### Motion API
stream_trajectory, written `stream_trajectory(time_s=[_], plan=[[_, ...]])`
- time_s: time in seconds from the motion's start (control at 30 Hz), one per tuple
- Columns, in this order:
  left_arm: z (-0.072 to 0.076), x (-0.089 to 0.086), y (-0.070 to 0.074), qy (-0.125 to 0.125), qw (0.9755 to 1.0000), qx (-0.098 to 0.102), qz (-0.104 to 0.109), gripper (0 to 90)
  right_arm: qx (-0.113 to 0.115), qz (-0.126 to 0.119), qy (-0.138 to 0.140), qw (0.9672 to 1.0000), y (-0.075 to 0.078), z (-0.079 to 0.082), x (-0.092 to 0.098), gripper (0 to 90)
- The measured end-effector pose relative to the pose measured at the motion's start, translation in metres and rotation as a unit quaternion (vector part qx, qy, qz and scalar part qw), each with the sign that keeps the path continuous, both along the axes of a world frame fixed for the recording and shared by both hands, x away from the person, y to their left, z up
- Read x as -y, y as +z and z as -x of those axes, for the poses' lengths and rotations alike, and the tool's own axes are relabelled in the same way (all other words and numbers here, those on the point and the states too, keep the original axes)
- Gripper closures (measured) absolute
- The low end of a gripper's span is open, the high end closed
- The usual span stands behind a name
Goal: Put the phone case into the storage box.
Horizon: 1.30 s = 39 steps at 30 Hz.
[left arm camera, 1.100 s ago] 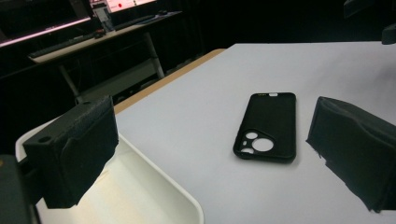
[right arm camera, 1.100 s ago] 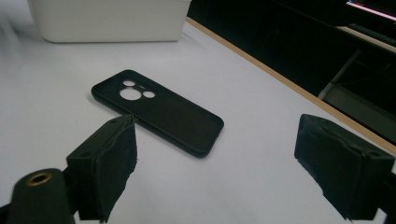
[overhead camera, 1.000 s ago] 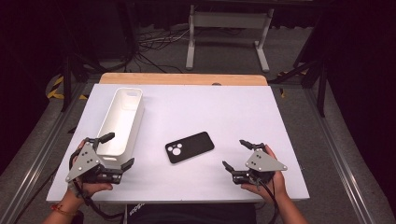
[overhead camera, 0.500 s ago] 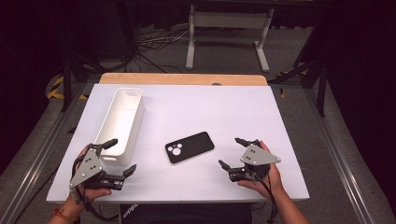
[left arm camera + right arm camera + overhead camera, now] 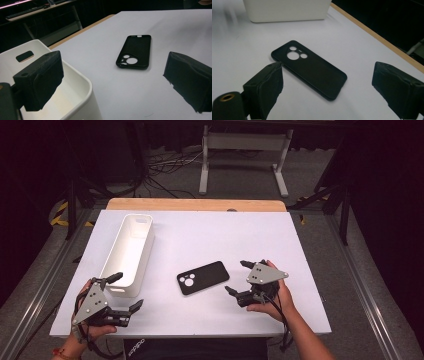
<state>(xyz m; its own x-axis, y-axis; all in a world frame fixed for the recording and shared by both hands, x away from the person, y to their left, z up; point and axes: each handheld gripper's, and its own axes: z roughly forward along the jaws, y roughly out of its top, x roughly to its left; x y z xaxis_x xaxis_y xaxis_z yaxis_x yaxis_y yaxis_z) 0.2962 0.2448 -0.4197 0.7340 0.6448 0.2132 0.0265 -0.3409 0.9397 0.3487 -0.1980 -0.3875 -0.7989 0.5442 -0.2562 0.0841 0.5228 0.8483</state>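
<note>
thin black soft-looking phone case (image 5: 203, 277) flat on white tabletop (image 5: 200, 235) | likely light, floppy; pinch one long edge | right hand-held gripper (image 5: 238, 277) spread, near | left hand-held gripper (image 5: 129, 291) spread, empty

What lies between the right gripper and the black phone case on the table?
Nothing: bare white tabletop separates the open right gripper from the black phone case, seen in the high view.

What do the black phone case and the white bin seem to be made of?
The phone case: probably soft silicone or rubbery plastic, with a matte black surface that shows no sharp reflections and a raised rim around its edge. The white bin: probably hard moulded plastic, smooth with a slight sheen, with thin rounded walls and a cut-out handle slot.
</note>
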Motion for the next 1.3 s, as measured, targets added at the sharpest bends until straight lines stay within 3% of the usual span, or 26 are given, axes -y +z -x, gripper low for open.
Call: stream_trajectory(time_s=[0.23,0.4,0.53,0.7,0.97,1.07,1.1,1.3], plan=[[0.000,0.001,-0.002,-0.001,1.0000,-0.008,-0.002,3.3,-0.019,0.047,0.031,0.9982,0.014,-0.018,-0.026,10.9],[-0.001,0.002,-0.002,-0.004,0.9999,-0.011,-0.008,3.3,-0.038,0.062,0.047,0.9962,0.020,-0.034,-0.043,11.1],[-0.001,0.004,-0.005,-0.013,0.9996,-0.018,-0.016,4.5,-0.070,0.093,0.069,0.9908,0.018,-0.054,-0.066,14.6],[-0.001,0.006,-0.006,-0.014,0.9996,-0.017,-0.019,4.5,-0.100,0.147,0.076,0.9810,0.010,-0.076,-0.093,16.4],[-0.001,0.009,-0.009,-0.024,0.9989,-0.024,-0.034,4.5,-0.125,0.192,0.079,0.9701,-0.009,-0.107,-0.126,18.1],[-0.001,0.010,-0.010,-0.023,0.9989,-0.028,-0.029,4.5,-0.140,0.213,0.088,0.9631,-0.018,-0.114,-0.140,19.7],[-0.001,0.010,-0.010,-0.023,0.9989,-0.028,-0.029,4.5,-0.140,0.213,0.088,0.9631,-0.018,-0.114,-0.140,19.7],[-0.001,0.010,-0.010,-0.030,0.9986,-0.024,-0.035,4.6,-0.158,0.241,0.099,0.9525,-0.032,-0.121,-0.160,28.5]])
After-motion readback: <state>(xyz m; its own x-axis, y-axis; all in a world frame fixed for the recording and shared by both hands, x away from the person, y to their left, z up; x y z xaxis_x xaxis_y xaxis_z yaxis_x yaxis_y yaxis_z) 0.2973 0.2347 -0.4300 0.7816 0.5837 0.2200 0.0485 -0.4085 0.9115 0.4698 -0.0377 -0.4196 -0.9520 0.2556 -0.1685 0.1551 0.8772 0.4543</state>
